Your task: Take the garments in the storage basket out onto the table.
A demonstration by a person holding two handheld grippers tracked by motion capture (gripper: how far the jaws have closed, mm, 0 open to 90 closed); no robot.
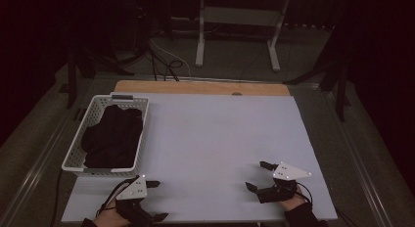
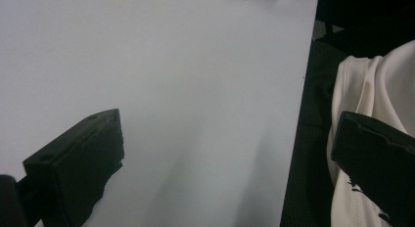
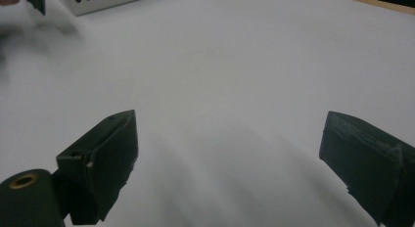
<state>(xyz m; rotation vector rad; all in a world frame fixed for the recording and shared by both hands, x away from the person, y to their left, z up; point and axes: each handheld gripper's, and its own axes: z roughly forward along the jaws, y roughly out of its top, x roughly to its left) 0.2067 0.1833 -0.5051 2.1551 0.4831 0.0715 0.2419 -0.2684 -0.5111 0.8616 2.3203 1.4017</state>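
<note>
At the bottom of the high view, nearest the camera, two hands come in, each holding a black two-jaw gripper over a white table (image 1: pixel 220 139). The left gripper (image 1: pixel 157 200) sits at the lower left of the frame, its jaws spread wide and pointing toward the right, with nothing between them. A grey three-cornered plate rides on top of it and a dark cable loops beside it. The left hand (image 1: pixel 105 218) is partly cut off by the bottom edge.

In the left gripper view, the two black jaws rise from the bottom corners, far apart, with bare white table between them. At the right of that frame the table edge drops away, and a fold of white cloth (image 2: pixel 372 90) shows behind the right-hand jaw.

The right gripper (image 1: pixel 259 175) sits at the lower right of the high view, also spread wide and empty, jaws pointing left toward the middle of the table. The right hand (image 1: pixel 293 203) grips it from behind. In the right gripper view, its jaws stand wide apart over bare white surface.

Farther out, at the left of the high view, a white perforated basket (image 1: pixel 74 153) rests on the table's left edge. A dark garment (image 1: pixel 113 136) lies heaped inside it. The basket's wall also appears at the upper left of the right gripper view.

Beyond the table's far edge is a strip of wood (image 1: pixel 200 87), then a dim floor with cables and a white metal stand (image 1: pixel 240 29).
</note>
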